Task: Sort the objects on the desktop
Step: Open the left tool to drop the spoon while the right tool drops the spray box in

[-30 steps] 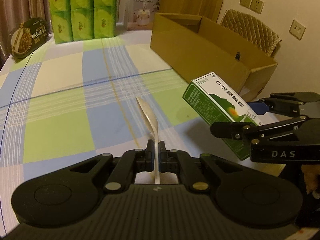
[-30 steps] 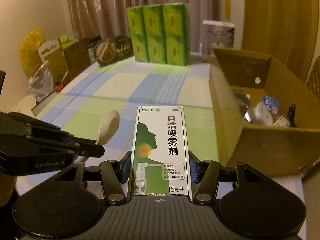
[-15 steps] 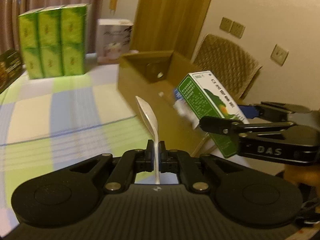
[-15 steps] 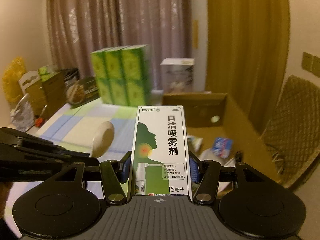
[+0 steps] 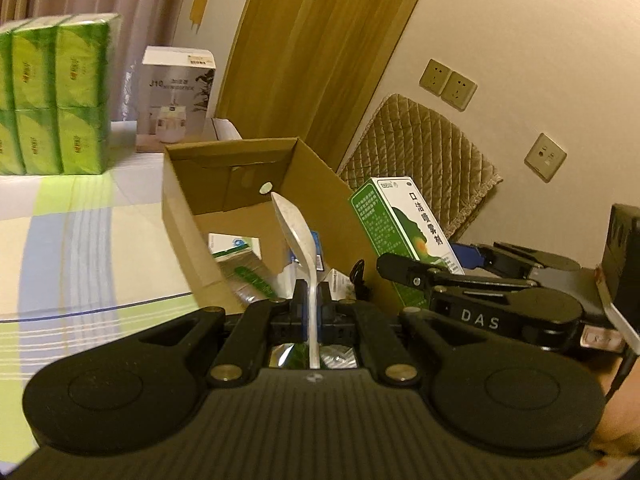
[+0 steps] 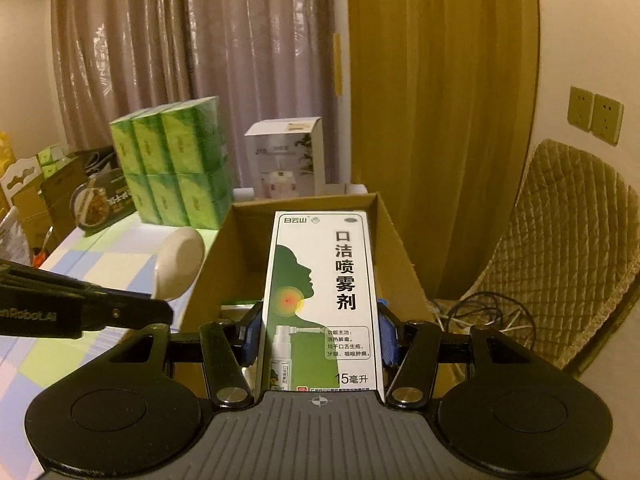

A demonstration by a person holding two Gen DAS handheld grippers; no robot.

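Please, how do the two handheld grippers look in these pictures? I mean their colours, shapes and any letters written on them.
Both are black. The left gripper has a ribbed grey-black base, two round discs at the sides and silver rivets on its linkage arms; its side reads "GenRobot.AI", partly cut off. The right gripper has the same build, with blue pads on its fingers and white letters "DAS" on its side. No sleeve or cable on them is visible.

box contents (image 5: 248,268) are mostly hidden by the cardboard box (image 5: 180,216) near wall, the spoon (image 5: 298,236) and the left gripper (image 5: 313,307) — only scraps of packaging are made out. spoon handle end is covered by the gripper body. spray carton (image 6: 322,300) foot is cut behind the right gripper (image 6: 320,334). green packs (image 5: 52,96) are cropped at the left edge — print too blurred to be read.
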